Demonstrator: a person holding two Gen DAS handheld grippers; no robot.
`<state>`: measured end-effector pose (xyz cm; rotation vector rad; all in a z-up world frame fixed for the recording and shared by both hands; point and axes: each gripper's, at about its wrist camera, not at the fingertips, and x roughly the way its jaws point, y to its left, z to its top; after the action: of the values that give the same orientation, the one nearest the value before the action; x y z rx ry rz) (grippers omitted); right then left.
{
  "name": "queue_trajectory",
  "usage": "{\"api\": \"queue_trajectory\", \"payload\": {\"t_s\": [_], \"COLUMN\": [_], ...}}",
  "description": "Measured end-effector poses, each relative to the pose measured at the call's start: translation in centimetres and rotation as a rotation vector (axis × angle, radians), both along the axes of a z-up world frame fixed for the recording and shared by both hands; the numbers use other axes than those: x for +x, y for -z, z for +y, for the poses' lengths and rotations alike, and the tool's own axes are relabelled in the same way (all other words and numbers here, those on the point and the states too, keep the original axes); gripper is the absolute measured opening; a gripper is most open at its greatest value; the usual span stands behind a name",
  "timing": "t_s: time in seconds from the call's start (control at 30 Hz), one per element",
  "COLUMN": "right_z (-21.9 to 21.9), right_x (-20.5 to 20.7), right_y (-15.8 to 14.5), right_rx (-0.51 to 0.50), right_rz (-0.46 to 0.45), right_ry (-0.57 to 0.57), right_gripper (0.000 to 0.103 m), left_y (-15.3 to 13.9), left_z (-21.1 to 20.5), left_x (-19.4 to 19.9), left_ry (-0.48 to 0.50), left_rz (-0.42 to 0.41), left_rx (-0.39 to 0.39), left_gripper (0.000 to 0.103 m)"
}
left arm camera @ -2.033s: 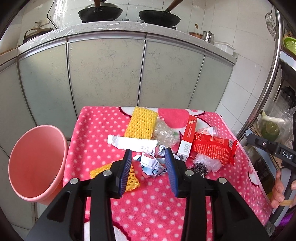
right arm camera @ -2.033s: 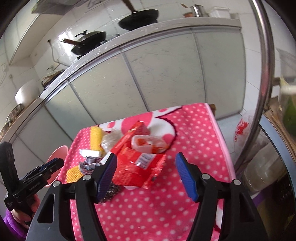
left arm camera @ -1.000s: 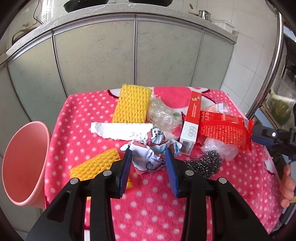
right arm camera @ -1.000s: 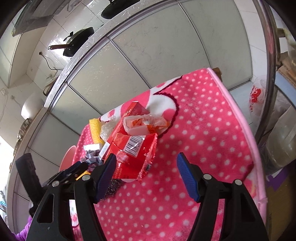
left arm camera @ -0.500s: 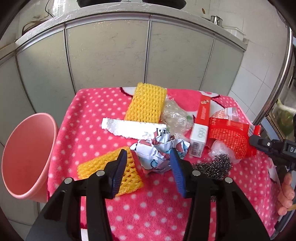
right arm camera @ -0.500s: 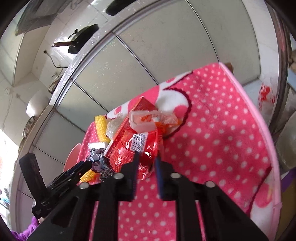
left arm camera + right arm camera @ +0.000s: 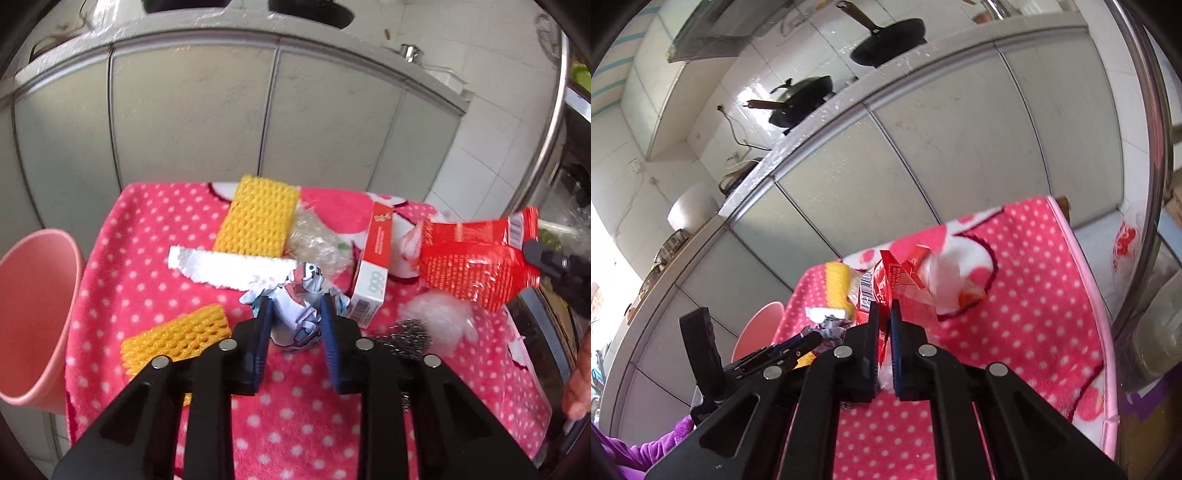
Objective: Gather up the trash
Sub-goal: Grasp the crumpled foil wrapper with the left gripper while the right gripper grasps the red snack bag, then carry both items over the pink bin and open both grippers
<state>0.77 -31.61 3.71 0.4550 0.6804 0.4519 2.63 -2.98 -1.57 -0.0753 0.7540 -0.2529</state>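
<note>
**Trash pickup on the pink polka-dot table, both grippers busy**

So this is a kitchen: pale grey cabinet doors (image 7: 184, 122) run along the back under a counter with a couple of dark pans (image 7: 886, 40) on top. In front of that is a table with a fuzzy pink polka-dot cloth (image 7: 295, 424), covered in junk.

Far left, a pink bin (image 7: 33, 314) stands just beside the table edge. Next over there's a yellow foam net (image 7: 177, 339) near the front, a bigger yellow foam net (image 7: 258, 218) at the back, and a white torn strip (image 7: 229, 267) lying between them.

The left gripper (image 7: 295, 317) sits in the middle. Its jaws have just been closing in, and the blue pads now press on a crumpled printed wrapper (image 7: 299, 306) from both sides, with the wrapper still down on the cloth.

Right of that: a red and white box (image 7: 373, 266), a steel scrubber (image 7: 410, 338), and some clear plastic (image 7: 439, 314).

Far right, the right gripper (image 7: 884, 325) is clamped tight on the red snack bag (image 7: 476, 262), which is up off the table.
</note>
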Motion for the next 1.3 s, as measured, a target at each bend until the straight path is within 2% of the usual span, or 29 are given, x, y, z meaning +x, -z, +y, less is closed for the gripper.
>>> {"api": "queue_trajectory", "payload": {"t_s": [0.17, 0.4, 0.53, 0.73, 1.0, 1.3], "right_z": [0.7, 3.7, 6.6, 12.5, 22.4, 33.5], "right_x": [-0.5, 0.3, 0.7, 1.4, 2.8, 4.3], "right_y": [-1.8, -3.7, -4.8, -6.0, -6.2, -2.4], "right_rx": [-0.006, -0.018, -0.036, -0.069, -0.118, -0.213], "right_rz": [-0.044, -0.066, -0.097, -0.137, -0.157, -0.108], "right_ry": [-0.012, -0.054, -0.106, -0.221, -0.410, -0.564], "right_gripper": [0.005, 0.005, 0.005, 0.005, 0.005, 0.005], "left_y": [-2.2, -5.2, -6.5, -7.6, -7.1, -3.3], "left_z": [0.4, 2.9, 5.2, 9.2, 15.3, 20.9], "left_x": [-1.7, -3.2, -4.1, -5.7, -6.6, -6.7], "left_ry": [0.010, -0.012, -0.063, -0.172, -0.343, -0.488], "left_rz": [-0.083, -0.164, -0.213, -0.271, -0.274, -0.176], "left_rx": [-0.009, -0.083, -0.102, -0.072, -0.023, 0.006], "left_gripper": [0.023, 0.023, 0.023, 0.023, 0.023, 0.023]}}
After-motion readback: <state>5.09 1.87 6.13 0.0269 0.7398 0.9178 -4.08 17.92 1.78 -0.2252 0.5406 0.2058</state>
